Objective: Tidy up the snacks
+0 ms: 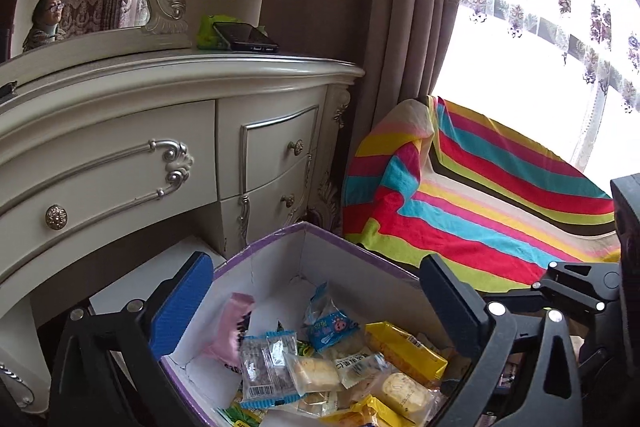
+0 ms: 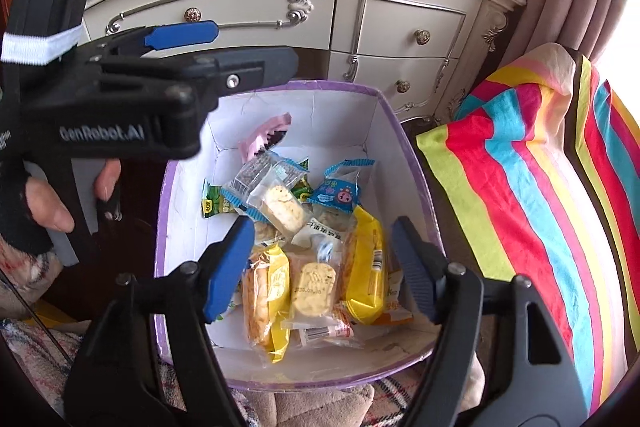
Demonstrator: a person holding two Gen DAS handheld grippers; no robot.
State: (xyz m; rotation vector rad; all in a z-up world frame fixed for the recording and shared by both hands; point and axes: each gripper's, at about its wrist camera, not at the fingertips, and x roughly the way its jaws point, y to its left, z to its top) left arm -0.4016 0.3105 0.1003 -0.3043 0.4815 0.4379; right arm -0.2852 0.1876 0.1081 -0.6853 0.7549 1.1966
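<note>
Both the left claw (image 1: 316,311) and right claw (image 2: 324,267) hung wide and empty over the box (image 2: 404,131), where slippery overlapping snack packets (image 2: 312,279) risked a double pick or slip.

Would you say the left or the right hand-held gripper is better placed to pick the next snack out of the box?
Right, probably. The right hand-held gripper hangs open directly over the snack packets inside the box, while the left hand-held gripper sits higher, by the box's far rim.
</note>
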